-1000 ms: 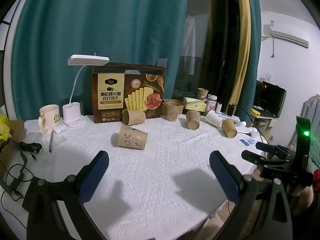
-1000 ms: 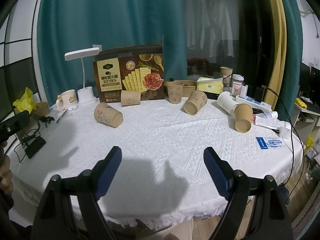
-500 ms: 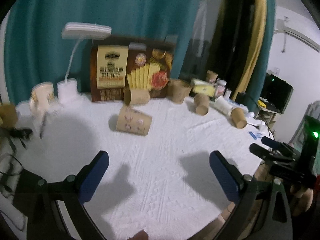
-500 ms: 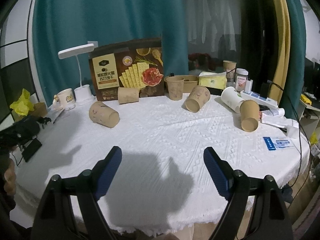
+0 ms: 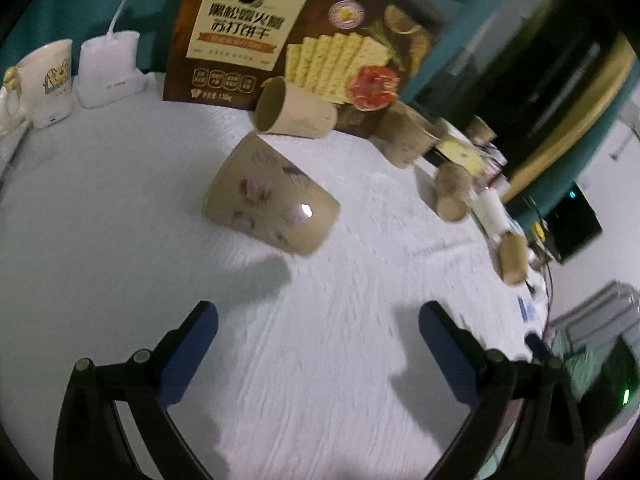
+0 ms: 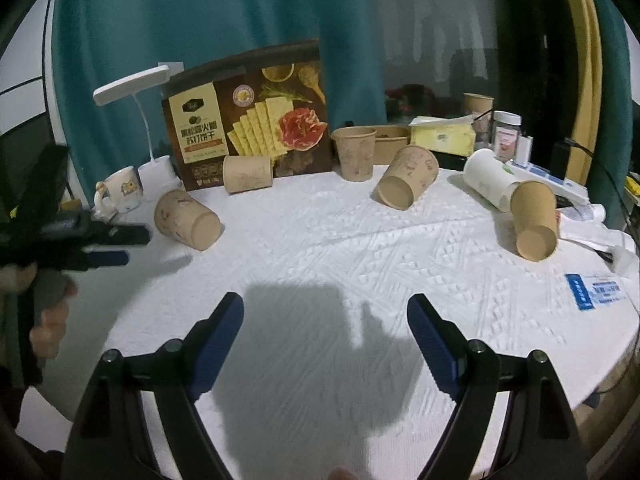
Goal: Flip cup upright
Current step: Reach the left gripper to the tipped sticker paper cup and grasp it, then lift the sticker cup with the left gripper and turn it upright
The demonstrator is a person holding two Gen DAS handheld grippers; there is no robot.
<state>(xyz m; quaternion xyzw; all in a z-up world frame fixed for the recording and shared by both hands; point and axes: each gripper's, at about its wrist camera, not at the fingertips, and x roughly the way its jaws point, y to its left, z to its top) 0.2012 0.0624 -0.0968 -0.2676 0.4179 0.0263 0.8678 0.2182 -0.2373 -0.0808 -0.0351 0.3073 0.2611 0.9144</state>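
- Teal curtains hung behind a round table under a white textured cloth, crowded with paper cups, a cracker box, a desk lamp and a mug.
- Nearest the left gripper, a brown printed cup lay on its side, its closed base turned towards the camera and its mouth facing away towards the box; in the right wrist view the same cup sat at the table's left side, just ahead of the left gripper.
- Both blue-padded jaws of the left gripper stood wide apart with nothing between them, tilted down at the cloth a little short of the cup.
- Likewise the right gripper was spread wide and empty, over bare cloth at the table's near edge, well apart from every cup.
- To do this step well, I judged the left gripper should straddle the cup across its side wall, near the middle or towards the base, and close only lightly, since thin paper would crush.
- Then the wrist would have to roll until the mouth faced up, and set the base flat on the cloth before letting go.
- Another cup lay on its side just behind, so the approach wanted care not to nudge it.
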